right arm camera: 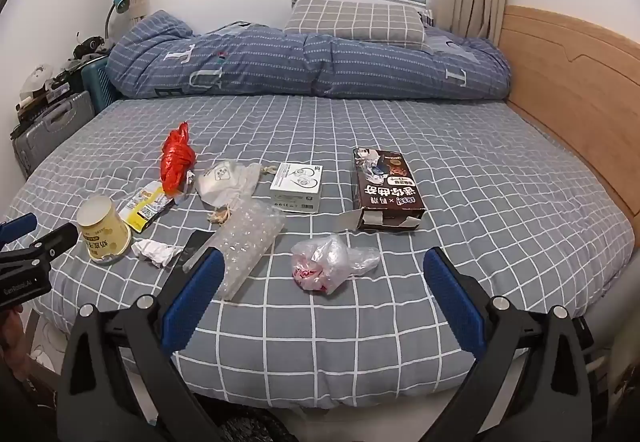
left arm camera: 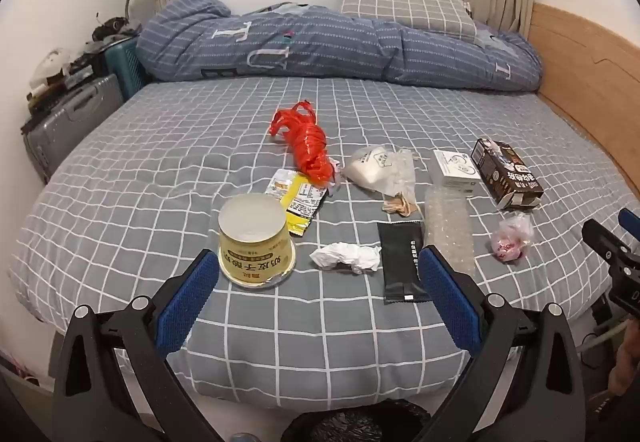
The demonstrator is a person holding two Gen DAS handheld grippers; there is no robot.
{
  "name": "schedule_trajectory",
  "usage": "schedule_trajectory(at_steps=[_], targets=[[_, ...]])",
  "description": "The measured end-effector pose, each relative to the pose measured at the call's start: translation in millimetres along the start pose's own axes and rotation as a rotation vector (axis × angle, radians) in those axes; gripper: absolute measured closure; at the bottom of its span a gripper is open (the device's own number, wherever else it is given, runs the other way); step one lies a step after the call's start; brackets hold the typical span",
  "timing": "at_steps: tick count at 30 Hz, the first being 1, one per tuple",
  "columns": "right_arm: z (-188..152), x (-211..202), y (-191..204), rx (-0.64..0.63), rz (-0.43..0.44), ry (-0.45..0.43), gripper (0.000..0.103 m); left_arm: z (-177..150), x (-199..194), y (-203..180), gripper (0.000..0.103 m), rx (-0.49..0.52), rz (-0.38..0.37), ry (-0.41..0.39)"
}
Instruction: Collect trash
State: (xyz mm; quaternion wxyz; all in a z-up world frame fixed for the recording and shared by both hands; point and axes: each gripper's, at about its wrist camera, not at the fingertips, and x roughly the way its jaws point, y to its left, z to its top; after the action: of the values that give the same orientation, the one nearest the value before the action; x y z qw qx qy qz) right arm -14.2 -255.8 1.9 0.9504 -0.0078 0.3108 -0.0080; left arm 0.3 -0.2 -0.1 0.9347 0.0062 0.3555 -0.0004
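Bedroom; grey checked bed (left arm camera: 120, 170) strewn with litter, folded quilt (left arm camera: 320, 46) against the far wall. Nearest the left gripper (left arm camera: 316, 282): crumpled tissue (left arm camera: 346, 258), lying just ahead of the wide-spread, empty jaws, between upturned yoghurt cup (left arm camera: 254, 238) and black sachet (left arm camera: 400, 262). Featherweight, soft, crushable anywhere; best pinched across its middle. Cup light but stiff, likely to tip or slide; better taken by the wall. Right gripper (right arm camera: 320, 282) likewise fully open, holding nothing, with knotted plastic bag (right arm camera: 328, 262) centred ahead of its fingers: limp, slippery, graspable at the bunched body. Bubble wrap (right arm camera: 244, 246) beside the left finger. Further back: red bag (right arm camera: 176, 158), brown carton (right arm camera: 386, 190).
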Motion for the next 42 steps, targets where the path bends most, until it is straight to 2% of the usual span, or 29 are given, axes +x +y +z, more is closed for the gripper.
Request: schedule_trajectory(at_steps=[4,5,14,31,42], targets=[[-3.5,1.6,1.2,-0.005,-0.002,0.006,0.007,0.9,1.8,-6.9,0.006,0.021,0.014,0.002],[-4.5,2.2,1.7,-0.005,-0.002,0.008,0.007,0.8,0.2,-0.7,0.006,0.0,-0.006,-0.002],[7.0,0.0,-8.3,-0.008,0.0,0.002,0.007,-1.8,-0.7,1.0,0.006,-0.006,0.008,-0.01],[0.9,-5.3,-7.1,0.02,-0.004,-0.011,0.007,0.0,-0.5,6.0,0.006,0.005,0.025,-0.009],[1.5,-3.7,-6.5,0.014,-0.002,-0.013,0.007,0.8,-2.4,4.3,0.006,0.006,0.007,-0.01]])
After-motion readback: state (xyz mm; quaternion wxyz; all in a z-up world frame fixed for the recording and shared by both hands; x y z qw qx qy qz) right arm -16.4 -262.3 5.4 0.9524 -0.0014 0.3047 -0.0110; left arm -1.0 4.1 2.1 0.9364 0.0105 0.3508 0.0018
